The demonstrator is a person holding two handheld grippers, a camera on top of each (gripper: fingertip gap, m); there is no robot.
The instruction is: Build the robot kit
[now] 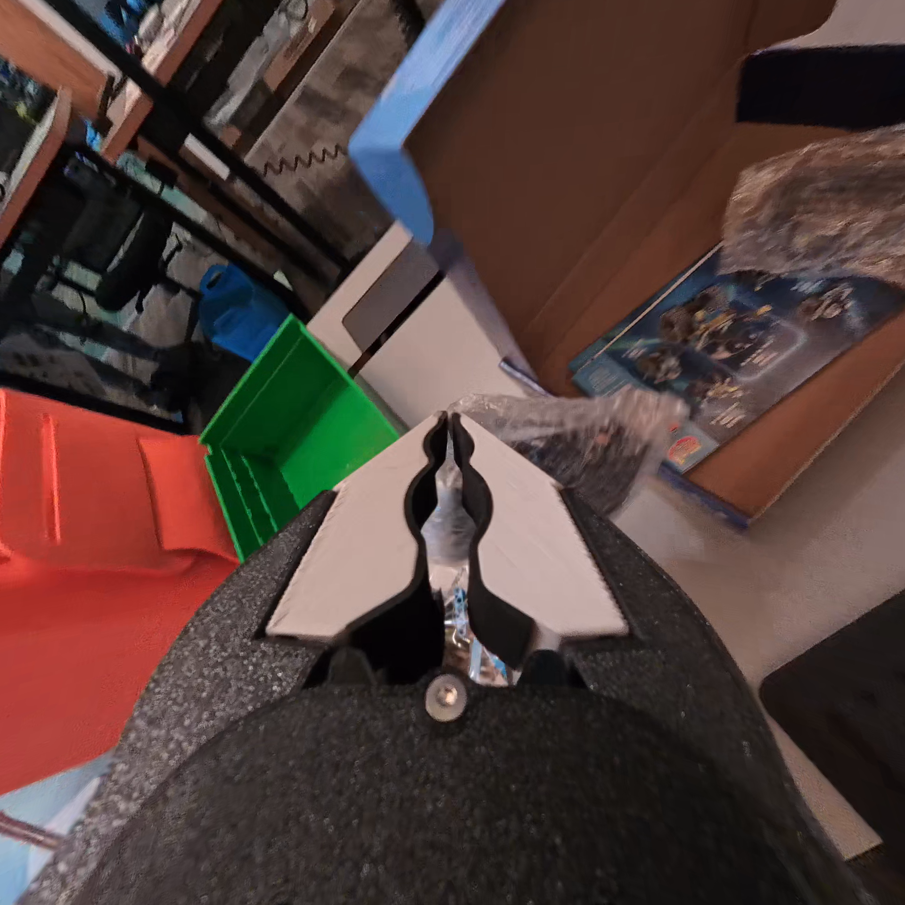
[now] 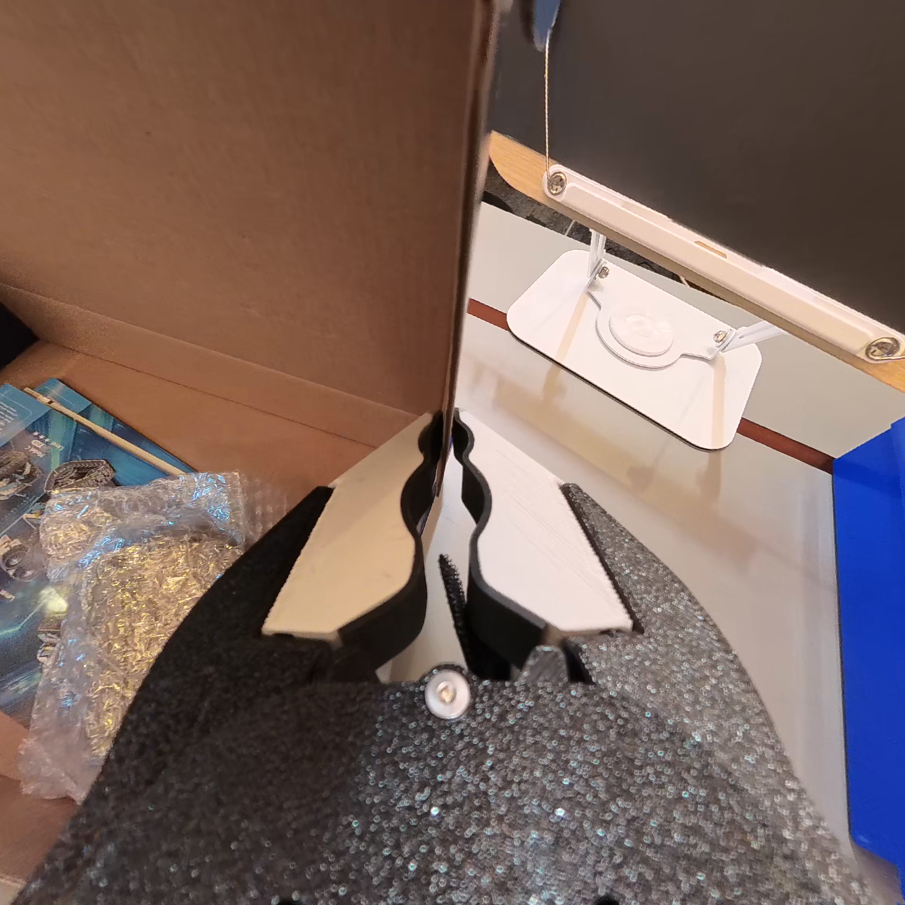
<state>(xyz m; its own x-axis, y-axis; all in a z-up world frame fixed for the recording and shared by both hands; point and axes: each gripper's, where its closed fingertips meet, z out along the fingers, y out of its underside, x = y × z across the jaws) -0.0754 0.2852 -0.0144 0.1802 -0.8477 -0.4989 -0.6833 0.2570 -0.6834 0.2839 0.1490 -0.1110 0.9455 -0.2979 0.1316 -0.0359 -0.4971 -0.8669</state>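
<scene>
- Your left tongs are pressed together at the tips, and they pinch a clear crinkly plastic bag. You can see the shiny plastic through the gap between the two fingers.
- The clear bag hangs over the white desk, right at the front edge of the open brown cardboard box.
- Inside the box lies a flat blue printed box with pictures on it. A wad of bubble wrap sits above it, at the right edge of the left view.
- To the left of your left tongs sits a green plastic bin, and next to it a red plastic bin. A small blue can stands on the floor behind them.
- Your right tongs are nearly shut and pinch the thin side edge of the box's upright brown lid flap. The edge runs straight up from between the tips.
- Left of your right tongs, inside the box, you see more bubble wrap lying on the blue printed box.
- On the right, a white flat stand rests on the desk and holds up a dark screen with a white frame.
- A blue plastic bin sits at the far right edge.
</scene>
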